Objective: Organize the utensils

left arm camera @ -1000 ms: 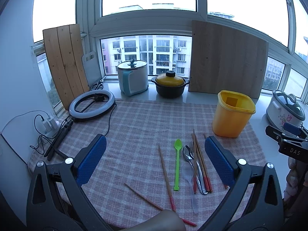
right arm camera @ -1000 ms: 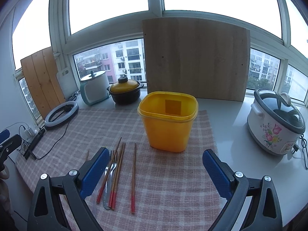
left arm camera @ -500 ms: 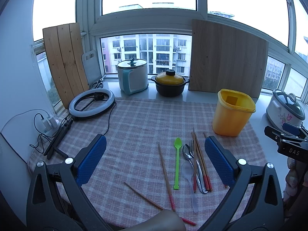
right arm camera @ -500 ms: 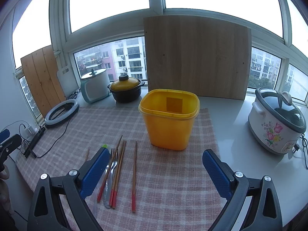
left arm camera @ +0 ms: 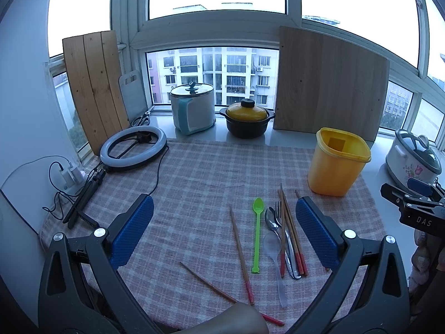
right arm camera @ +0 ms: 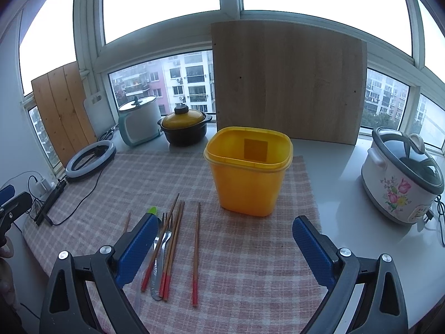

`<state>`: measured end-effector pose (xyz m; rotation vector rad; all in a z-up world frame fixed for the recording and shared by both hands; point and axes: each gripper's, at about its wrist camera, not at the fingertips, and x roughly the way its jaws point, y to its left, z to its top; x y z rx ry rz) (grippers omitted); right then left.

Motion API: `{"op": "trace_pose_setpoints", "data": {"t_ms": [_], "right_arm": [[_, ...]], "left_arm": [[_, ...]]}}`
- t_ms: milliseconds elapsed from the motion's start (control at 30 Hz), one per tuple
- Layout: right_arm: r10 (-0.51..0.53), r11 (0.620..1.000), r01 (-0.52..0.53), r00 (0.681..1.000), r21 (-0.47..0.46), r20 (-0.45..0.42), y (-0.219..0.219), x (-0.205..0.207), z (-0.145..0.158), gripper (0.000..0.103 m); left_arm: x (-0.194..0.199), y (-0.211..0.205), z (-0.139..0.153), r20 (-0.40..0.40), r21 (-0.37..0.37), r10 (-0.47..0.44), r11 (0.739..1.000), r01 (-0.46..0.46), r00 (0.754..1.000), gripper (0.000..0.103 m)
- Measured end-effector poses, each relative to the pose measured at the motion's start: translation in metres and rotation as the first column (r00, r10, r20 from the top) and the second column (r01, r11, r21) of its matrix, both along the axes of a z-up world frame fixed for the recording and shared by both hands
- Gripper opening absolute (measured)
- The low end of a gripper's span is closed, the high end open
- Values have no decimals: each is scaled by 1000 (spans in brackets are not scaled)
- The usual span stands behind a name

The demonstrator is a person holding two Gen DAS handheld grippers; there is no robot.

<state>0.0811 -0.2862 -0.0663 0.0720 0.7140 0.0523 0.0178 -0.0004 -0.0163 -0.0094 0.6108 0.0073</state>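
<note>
Hovering hand-held grippers [left arm camera: 224,232] [right arm camera: 222,247] agape, utensils [left arm camera: 281,239] loose

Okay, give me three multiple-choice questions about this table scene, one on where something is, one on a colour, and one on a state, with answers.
1. Where does the yellow bin stand?
A. on the checked cloth, beyond the utensils
B. on the windowsill beside the black pot
C. inside the ring light

2. What colour is the long-handled plastic spoon?
A. red
B. green
C. blue

3. How is the right gripper?
A. shut on a chopstick
B. shut on the bin's rim
C. open, holding nothing

Answers:
1. A: its base rests on the checked cloth past the red-tipped chopsticks.
2. B: it lies bright green beside the metal spoon.
3. C: the blue pads stand wide apart with only cloth between them.
</note>
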Motion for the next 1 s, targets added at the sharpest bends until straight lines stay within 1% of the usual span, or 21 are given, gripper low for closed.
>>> {"op": "trace_pose_setpoints", "data": {"t_ms": [600, 800, 1000], "right_arm": [[14, 1000, -14, 1000, -9, -24, 2, 6, -5, 98], [17, 1000, -18, 999, -23, -35, 7, 11, -9, 98], [32, 998, -34, 999, -46, -40, 14, 15, -13, 96]], "left_arm": [[-5, 5, -10, -13, -1, 6, 1000, -6, 1000, 103], [-4, 10, -17, -45, -2, 25, 1000, -26, 999, 103], [1, 16, -26, -103, -19, 42, 999, -44, 994, 103]]}}
